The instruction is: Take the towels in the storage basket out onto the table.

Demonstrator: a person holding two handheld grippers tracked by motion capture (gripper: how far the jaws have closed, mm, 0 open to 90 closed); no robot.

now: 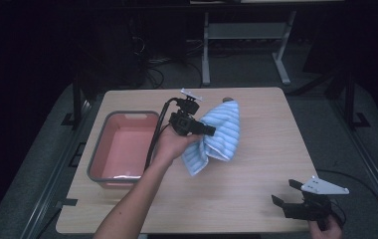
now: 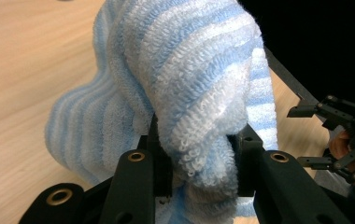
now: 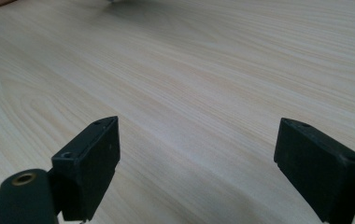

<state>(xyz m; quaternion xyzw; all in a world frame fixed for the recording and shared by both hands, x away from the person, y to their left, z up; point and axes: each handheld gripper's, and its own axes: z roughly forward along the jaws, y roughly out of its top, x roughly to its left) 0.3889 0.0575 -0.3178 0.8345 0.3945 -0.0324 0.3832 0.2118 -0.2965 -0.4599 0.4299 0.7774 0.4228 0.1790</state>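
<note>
Two claws at work over a pale wooden desk (image 1: 256, 194). Left claw (image 1: 212, 131) pinched tight on a fold of the blue-and-white striped towel (image 1: 222, 134), bunched terry squeezed between the jaws in the left gripper view (image 2: 203, 154). Towel mid-desk, partly lifted at the pinch, rest draped down and trailing onto the wood, just right of the red tub (image 1: 122, 149) with its grey rim. Right claw (image 1: 286, 191) low at the near right corner, jaws spread wide over bare wood, nothing between them (image 3: 196, 154), well apart from the towel. Likely step: carrying or spreading the towel, perhaps toward the tub. To do it well: keep the pinch firm and deep in the fold, since thick terry slips from a shallow bite; lift high enough to free the trailing hem before moving sideways, else drag and bunching on the wood; move slowly so the hanging part does not swing; if spreading flat, bring in the right claw to catch a free corner rather than the middle; if heading for the tub, clear the rim fully, then lower before letting go.
</note>
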